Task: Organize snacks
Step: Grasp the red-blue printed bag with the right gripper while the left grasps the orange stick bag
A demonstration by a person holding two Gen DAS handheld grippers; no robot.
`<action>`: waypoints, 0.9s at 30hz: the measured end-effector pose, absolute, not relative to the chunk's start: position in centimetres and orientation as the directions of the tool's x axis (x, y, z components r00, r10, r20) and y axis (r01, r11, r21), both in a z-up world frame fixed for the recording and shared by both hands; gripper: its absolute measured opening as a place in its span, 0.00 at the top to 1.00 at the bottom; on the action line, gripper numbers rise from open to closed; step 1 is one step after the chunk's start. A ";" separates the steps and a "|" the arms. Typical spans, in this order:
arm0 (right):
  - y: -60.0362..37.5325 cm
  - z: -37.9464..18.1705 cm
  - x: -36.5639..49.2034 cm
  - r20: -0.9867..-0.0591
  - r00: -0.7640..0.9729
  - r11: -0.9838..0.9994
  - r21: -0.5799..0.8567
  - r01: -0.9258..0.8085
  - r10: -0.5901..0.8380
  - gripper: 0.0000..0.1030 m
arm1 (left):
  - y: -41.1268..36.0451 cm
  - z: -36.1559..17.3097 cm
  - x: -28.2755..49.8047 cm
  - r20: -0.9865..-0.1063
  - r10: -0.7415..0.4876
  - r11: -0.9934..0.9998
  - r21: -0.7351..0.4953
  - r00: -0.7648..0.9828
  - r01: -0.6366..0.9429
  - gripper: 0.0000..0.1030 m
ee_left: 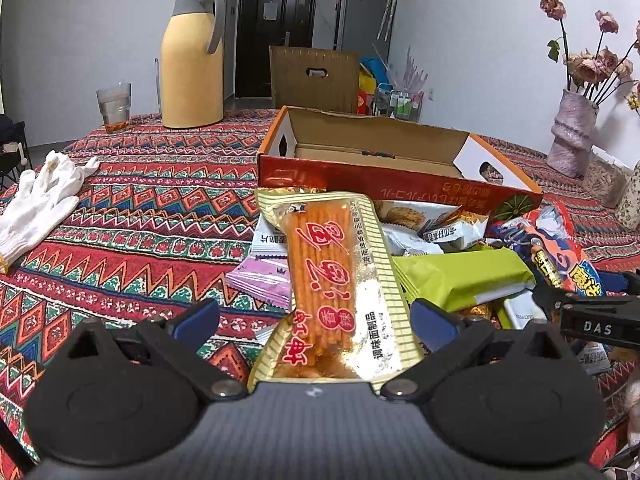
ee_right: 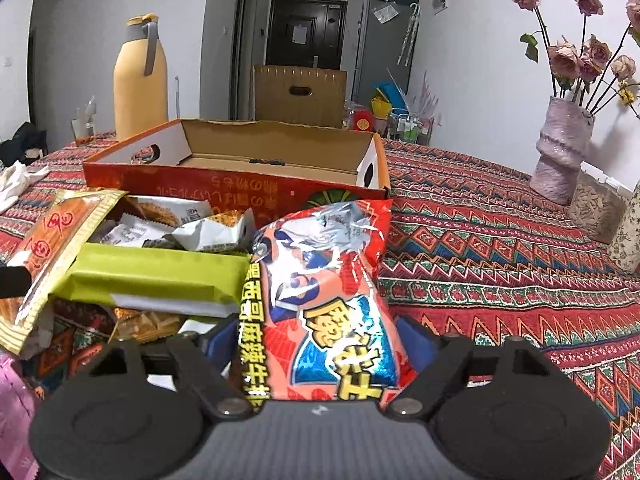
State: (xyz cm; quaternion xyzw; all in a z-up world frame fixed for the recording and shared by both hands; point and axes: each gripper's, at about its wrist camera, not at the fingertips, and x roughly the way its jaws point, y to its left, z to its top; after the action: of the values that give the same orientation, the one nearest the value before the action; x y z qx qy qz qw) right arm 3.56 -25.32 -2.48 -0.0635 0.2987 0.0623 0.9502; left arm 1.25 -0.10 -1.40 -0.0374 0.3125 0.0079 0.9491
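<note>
The left tool (ee_left: 314, 320) is angled down, spread wide around a stick-snack packet (ee_left: 336, 280). The right tool (ee_right: 320, 344) is clamped on a red packet (ee_right: 324, 288) before the open box (ee_right: 240, 172).

- left gripper (ee_left: 314, 322) points forward and slightly down, its two blue-padded fingers (ee_left: 200, 318) spread wide, jaws apart with clear gaps on both sides of what lies between them
- right gripper (ee_right: 316, 342) also tilts forward and down, its blue pads (ee_right: 416, 344) drawn in against both sides of a packet, jaws roughly half closed
- in the left wrist view the right gripper's black finger reaches in from the right edge, near the left gripper
</note>
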 end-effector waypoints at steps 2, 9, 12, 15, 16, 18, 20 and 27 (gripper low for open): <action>-25.7 -2.4 3.4 -0.574 0.813 0.984 -0.064 -0.164 0.098 0.39 | -0.3 -1.5 1.4 -0.602 -0.007 0.997 -0.064 0.799 -0.039 0.00; -26.3 -2.0 1.9 -0.525 0.844 0.989 -0.028 -0.145 0.109 0.41 | -0.7 -1.4 2.4 -0.616 0.021 0.998 -0.040 0.787 -0.058 0.00; -26.7 -1.9 1.3 -0.503 0.857 0.991 -0.003 -0.131 0.112 0.40 | -1.0 -1.2 3.0 -0.620 0.033 0.997 -0.031 0.784 -0.066 0.00; -27.0 -1.6 1.0 -0.488 0.865 0.992 0.019 -0.122 0.115 0.40 | -1.4 -1.1 3.5 -0.624 0.035 0.997 -0.031 0.780 -0.069 0.00; -27.1 -1.6 0.9 -0.483 0.868 0.992 0.025 -0.120 0.117 0.40 | -1.5 -1.1 3.6 -0.626 0.036 0.997 -0.029 0.779 -0.069 0.00; -27.3 -1.6 0.7 -0.480 0.869 0.992 0.035 -0.119 0.121 0.40 | -2.0 -1.2 3.9 -0.630 0.050 0.997 -0.011 0.775 -0.073 0.00; -27.5 -1.6 0.7 -0.479 0.869 0.992 0.043 -0.118 0.124 0.40 | -2.3 -1.3 4.2 -0.636 0.063 0.997 0.003 0.769 -0.079 0.00; -27.8 -1.8 0.4 -0.481 0.866 0.991 0.065 -0.118 0.135 0.40 | -2.6 -1.9 4.8 -0.654 0.083 0.995 0.018 0.752 -0.094 0.03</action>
State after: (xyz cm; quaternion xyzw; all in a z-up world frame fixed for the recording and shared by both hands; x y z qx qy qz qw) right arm 0.43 -27.79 -1.84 0.0167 0.2503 0.0656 0.9658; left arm 4.81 -2.61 -1.92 -0.0078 0.3490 0.0470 0.9359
